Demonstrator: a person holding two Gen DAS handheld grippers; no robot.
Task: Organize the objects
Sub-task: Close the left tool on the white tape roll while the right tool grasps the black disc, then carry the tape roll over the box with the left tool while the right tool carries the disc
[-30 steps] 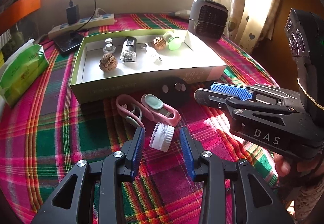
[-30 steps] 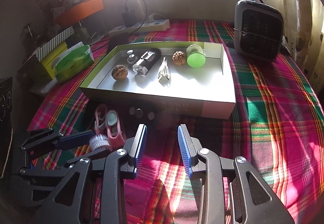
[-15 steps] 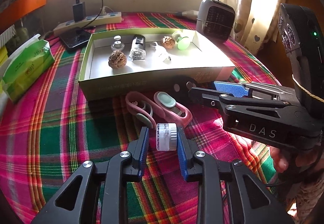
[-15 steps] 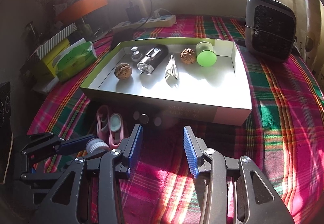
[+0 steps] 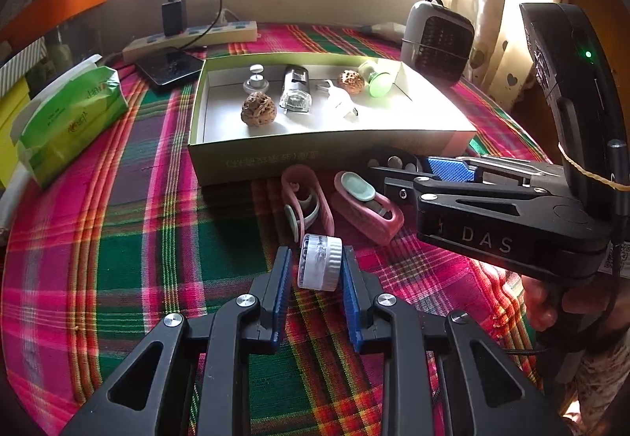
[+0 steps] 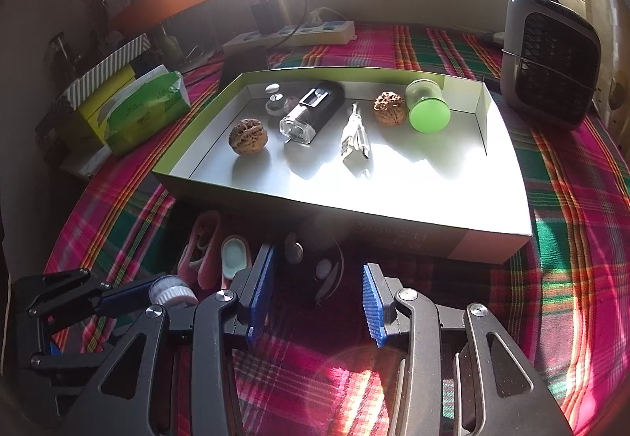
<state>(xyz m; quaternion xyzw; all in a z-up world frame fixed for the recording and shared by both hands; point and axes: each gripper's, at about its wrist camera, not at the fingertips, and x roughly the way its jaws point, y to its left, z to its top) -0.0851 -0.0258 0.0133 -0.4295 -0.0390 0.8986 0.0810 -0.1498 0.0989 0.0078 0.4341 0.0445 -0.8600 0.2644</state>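
Observation:
My left gripper [image 5: 317, 270] is shut on a small clear jar with a white lid [image 5: 319, 262], held just above the plaid cloth; the jar also shows in the right wrist view [image 6: 169, 288]. My right gripper [image 6: 317, 296] is open and empty, over a dark round object with silver buttons [image 6: 315, 262] by the box's front wall. The shallow green box [image 5: 295, 156] holds two walnuts [image 5: 258, 113], a black and clear device [image 5: 295, 93], a white plug [image 5: 340, 99], a green-capped jar [image 5: 376, 79] and a small metal knob [image 5: 256, 79]. Two pink holders [image 5: 334, 203] lie in front of the box.
A grey heater [image 6: 551, 62] stands at the back right. A power strip with charger [image 5: 193, 36] and a black phone [image 5: 169, 65] lie behind the box. A green tissue pack [image 5: 67, 125] sits at the left. The right gripper's body [image 5: 512, 215] crosses the left view.
My left gripper closed on the small jar and lifted it slightly. My right gripper opened wider and moved forward toward the box front.

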